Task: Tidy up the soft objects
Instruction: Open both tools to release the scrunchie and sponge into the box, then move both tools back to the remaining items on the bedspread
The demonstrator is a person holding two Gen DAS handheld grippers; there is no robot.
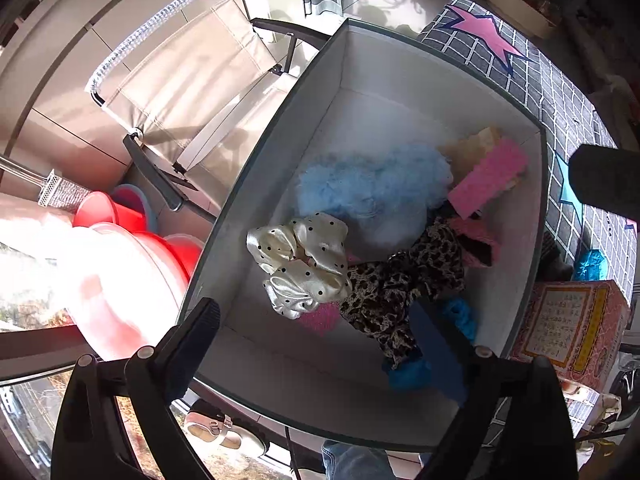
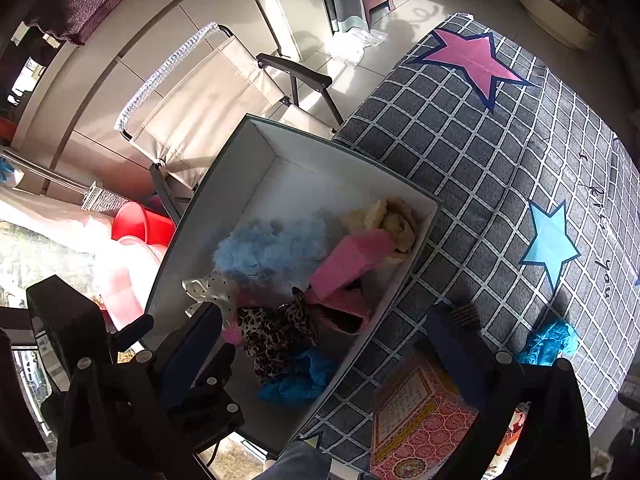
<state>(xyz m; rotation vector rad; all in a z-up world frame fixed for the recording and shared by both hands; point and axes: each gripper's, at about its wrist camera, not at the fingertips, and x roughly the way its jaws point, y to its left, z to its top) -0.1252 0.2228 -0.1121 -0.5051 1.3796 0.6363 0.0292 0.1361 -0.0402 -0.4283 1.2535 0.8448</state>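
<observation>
A white box with grey sides (image 1: 256, 184) (image 2: 192, 220) stands at the edge of a grid-patterned cover. In it lie a blue fluffy piece (image 1: 372, 188) (image 2: 272, 248), a pink sponge (image 1: 488, 178) (image 2: 348, 260), a cream polka-dot scrunchie (image 1: 304, 264) (image 2: 216, 288), a leopard-print scrunchie (image 1: 400, 292) (image 2: 276, 336) and crumpled blue pieces (image 1: 408, 368) (image 2: 296, 380). My left gripper (image 1: 320, 336) hangs open straight above the box, nothing between its fingers. My right gripper (image 2: 322, 342) is open over the box's near right wall. Another blue piece (image 2: 548, 342) lies on the cover.
A pink printed carton (image 2: 416, 424) (image 1: 568, 328) stands beside the box on the grey star-print cover (image 2: 480, 160). A beige folding chair (image 1: 192, 80) and red basins (image 1: 120, 216) stand left of the box. A shoe (image 1: 220, 432) rests on the floor below.
</observation>
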